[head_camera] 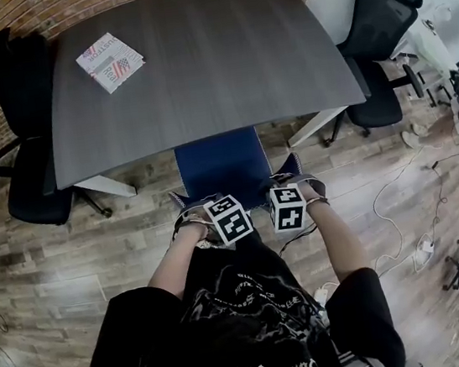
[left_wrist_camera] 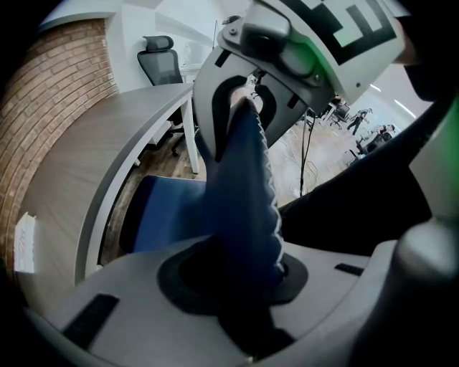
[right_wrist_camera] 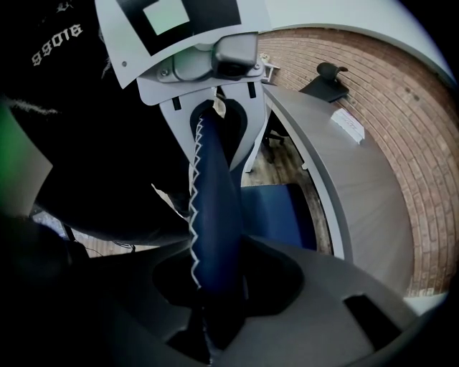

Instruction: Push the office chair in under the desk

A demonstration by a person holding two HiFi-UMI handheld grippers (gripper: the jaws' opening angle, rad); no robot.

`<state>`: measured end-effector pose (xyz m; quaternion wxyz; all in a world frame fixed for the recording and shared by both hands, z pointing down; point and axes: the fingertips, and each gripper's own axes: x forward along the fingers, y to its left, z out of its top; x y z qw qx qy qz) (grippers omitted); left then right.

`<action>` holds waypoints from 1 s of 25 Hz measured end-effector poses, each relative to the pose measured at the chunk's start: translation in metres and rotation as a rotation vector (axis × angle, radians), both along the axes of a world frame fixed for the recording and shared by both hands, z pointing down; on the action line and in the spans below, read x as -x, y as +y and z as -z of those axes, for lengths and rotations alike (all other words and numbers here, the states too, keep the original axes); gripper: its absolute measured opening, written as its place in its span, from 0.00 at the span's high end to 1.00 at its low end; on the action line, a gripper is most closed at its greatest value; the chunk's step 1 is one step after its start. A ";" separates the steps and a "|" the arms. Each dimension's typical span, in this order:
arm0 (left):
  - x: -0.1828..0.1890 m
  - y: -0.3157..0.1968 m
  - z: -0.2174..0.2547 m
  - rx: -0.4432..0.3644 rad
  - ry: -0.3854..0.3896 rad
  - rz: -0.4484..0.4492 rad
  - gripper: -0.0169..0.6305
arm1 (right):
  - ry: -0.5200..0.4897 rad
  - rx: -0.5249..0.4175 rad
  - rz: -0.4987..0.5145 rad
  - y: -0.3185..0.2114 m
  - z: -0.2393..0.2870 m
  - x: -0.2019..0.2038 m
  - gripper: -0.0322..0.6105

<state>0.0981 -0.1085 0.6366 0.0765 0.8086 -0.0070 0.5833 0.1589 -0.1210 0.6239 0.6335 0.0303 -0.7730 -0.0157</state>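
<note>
So the person is standing right behind the blue office chair point(head_camera: 223, 164), both forearms reaching forward and down, roughly parallel. The left hand point(head_camera: 191, 224) and right hand point(head_camera: 310, 195) sit low and close together, so the two marker cubes end up side by side in the middle, nearly touching.

The left gripper point(left_wrist_camera: 240, 107) is turned inward across the person's front, and its jaws are pinching the padded top edge of the backrest point(left_wrist_camera: 240, 208). You can see the blue padding with its zigzag stitching wedged right between them. Same story on the other side: the right gripper point(right_wrist_camera: 211, 107) is turned inward the opposite way and clamped on that same edge, with the stitching running down along the jaw.

As for where the chair is, it's centred on the near side of the desk point(head_camera: 212, 62). The front of the seat is tucked under the desk's edge, while the back part of the seat and the backrest are out over the wood floor point(head_camera: 135, 234).

There's a book point(head_camera: 109, 61) on the far left corner of the desk. A black chair point(head_camera: 379, 39) sits at the right end and another black one point(head_camera: 22, 123) at the left end.
</note>
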 end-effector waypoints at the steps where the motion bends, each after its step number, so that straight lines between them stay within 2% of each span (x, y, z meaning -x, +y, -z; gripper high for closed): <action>1: 0.000 -0.003 0.000 0.001 0.000 0.000 0.82 | -0.001 0.002 0.000 -0.003 0.000 0.000 0.81; 25: -0.002 -0.053 -0.002 0.005 -0.019 0.001 0.82 | 0.003 -0.020 0.016 -0.057 -0.003 -0.004 0.81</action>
